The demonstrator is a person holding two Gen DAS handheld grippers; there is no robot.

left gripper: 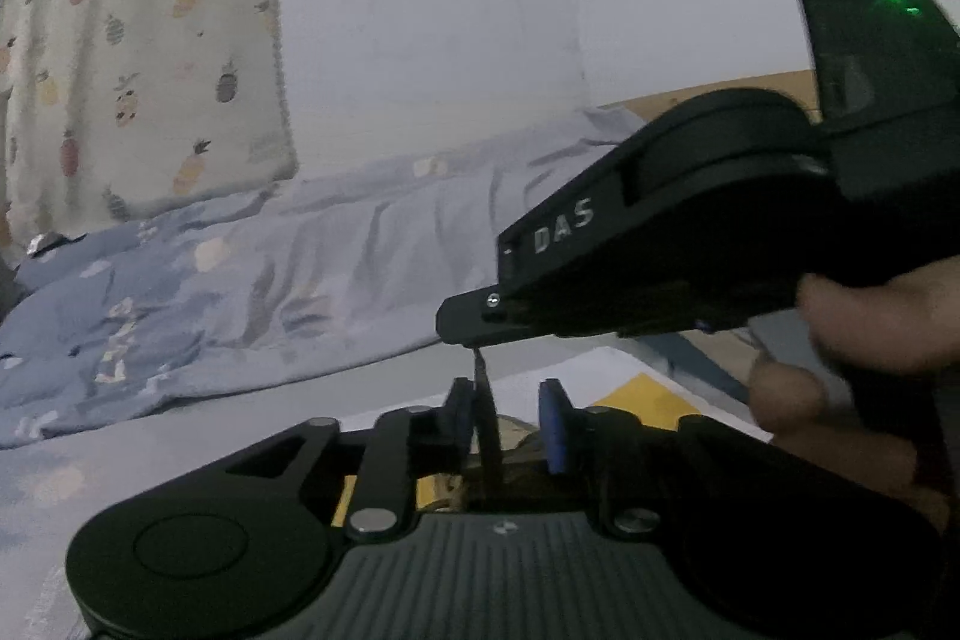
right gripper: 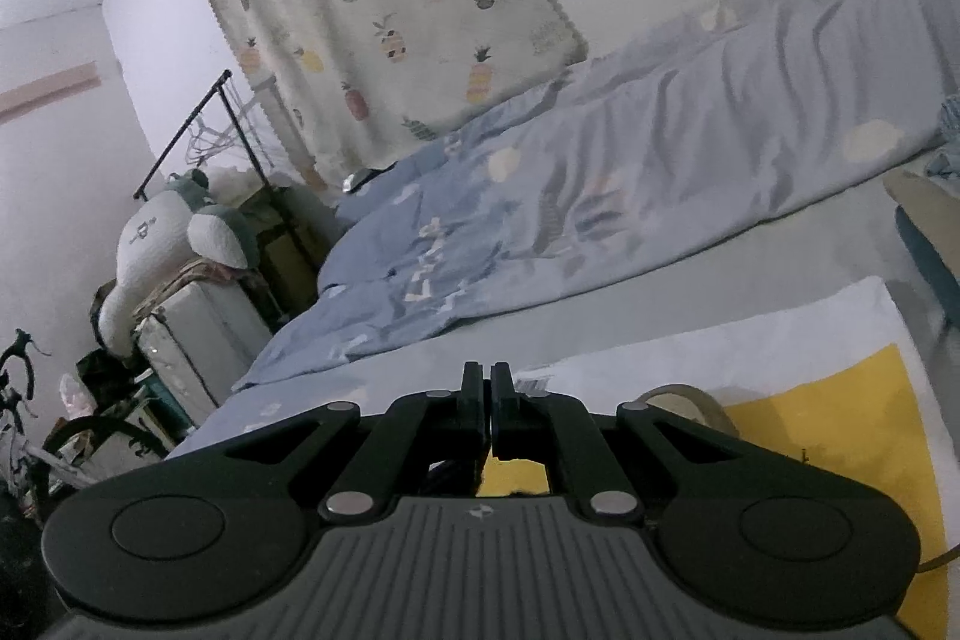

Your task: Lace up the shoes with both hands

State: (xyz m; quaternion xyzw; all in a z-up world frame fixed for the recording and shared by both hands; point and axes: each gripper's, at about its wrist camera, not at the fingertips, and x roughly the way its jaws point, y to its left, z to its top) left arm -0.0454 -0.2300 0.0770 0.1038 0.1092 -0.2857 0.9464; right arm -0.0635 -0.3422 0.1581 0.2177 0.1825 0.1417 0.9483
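While the shoe itself stays almost wholly hidden beneath your tools, only a dark lace point(left gripper: 485, 418) tells of progress on the bed point(left gripper: 240, 280). You hold the right gripper point(left gripper: 465, 334) above the left gripper point(left gripper: 510, 415), its jaws pressed together on the lace's upper end, or so it appears; from the right wrist view the right gripper's tips meet with nothing clearly visible between them. Your left gripper's blue pads point(left gripper: 555, 424) stand apart, with the lace running down between them, close to the left-hand finger, not squeezed. Below, a tan curved rim point(right gripper: 684, 400), likely the shoe, rests on a white and yellow sheet point(right gripper: 840, 400). How many eyelets are threaded cannot be told. Judging from this, lacing is mid-course: the strand seems to pass from one tool to the other, with pulling through and tying still ahead.
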